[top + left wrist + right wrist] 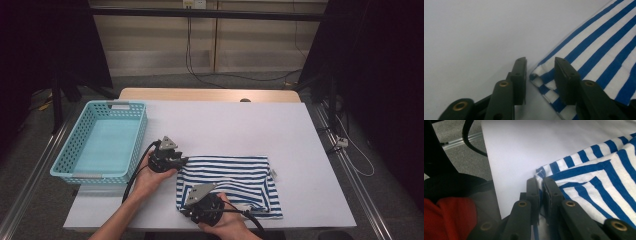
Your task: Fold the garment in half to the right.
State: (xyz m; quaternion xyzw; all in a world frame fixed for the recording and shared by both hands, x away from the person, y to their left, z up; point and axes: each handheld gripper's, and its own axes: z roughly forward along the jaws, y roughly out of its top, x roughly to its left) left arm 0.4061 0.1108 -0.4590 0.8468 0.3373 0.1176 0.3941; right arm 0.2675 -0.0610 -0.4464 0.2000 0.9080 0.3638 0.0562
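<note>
Both grippers, left (183, 161) and right (184, 209), are black with brass rivets, grey three-cornered top plates and black cables.

1 striped cloth (235, 182), 1 basket (64, 157), 2 tongs: left (181, 161), right (186, 211).

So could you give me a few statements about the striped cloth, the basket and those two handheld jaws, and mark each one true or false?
1. The striped cloth lies inside the blue basket. False: it lies on the table, to the right of the basket.
2. The right gripper has its jaws pinched on a corner of the cloth. True.
3. The basket holds a folded towel. False: nothing shows in it.
4. The left gripper has a cloth corner between its jaws, with a gap beside one jaw. True.
5. The cloth is striped red and white. False: blue and white.
</note>
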